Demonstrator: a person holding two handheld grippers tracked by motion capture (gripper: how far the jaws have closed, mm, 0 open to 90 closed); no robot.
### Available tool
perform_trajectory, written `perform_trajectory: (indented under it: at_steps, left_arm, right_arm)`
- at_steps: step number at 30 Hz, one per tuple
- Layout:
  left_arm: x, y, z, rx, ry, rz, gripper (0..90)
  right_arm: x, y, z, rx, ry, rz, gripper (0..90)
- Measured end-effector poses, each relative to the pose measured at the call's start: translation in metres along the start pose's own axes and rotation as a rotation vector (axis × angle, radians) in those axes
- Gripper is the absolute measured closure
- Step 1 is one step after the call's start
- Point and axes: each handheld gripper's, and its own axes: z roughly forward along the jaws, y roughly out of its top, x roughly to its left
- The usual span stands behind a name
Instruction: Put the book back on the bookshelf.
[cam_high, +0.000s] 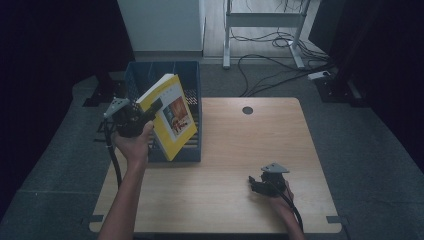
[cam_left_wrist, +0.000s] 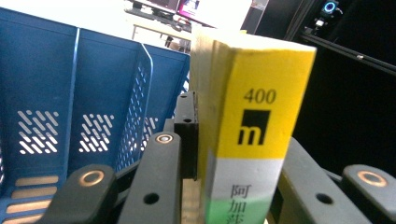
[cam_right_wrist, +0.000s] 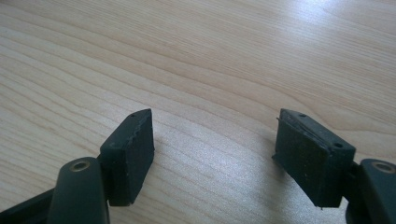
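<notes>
Pale wooden table (cam_high: 235, 150) stands on grey carpet, with a blue file rack (cam_high: 192, 85) at its back left corner. Left gripper (cam_high: 150, 111) has its jaws clamped on a thick yellow book (cam_high: 172, 115), held tilted over the rack, seemingly just above it. Right gripper (cam_high: 256, 185) rests low near the table's front right, jaws apart with bare wood between them
</notes>
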Motion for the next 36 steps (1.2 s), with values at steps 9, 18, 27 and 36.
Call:
perform_trajectory:
  at_steps: [9,18,27,36]
  left_arm:
    - [-0.003,-0.001,0.012,0.007,0.015,0.01,75.5]
    - [-0.007,-0.003,0.025,0.022,0.029,0.02,75.6]
    - [-0.006,-0.003,0.034,0.03,0.046,0.022,75.5]
    - [-0.006,-0.004,0.042,0.038,0.069,0.037,75.5]
  right_arm:
    - [0.0,0.0,0.0,0.001,0.0,0.001,27.3]
    - [0.0,0.0,0.0,0.001,0.0,0.001,27.3]
    - [0.0,0.0,0.0,0.001,0.0,0.001,27.3]
    - [0.0,0.0,0.0,0.0,0.0,0.001,27.3]
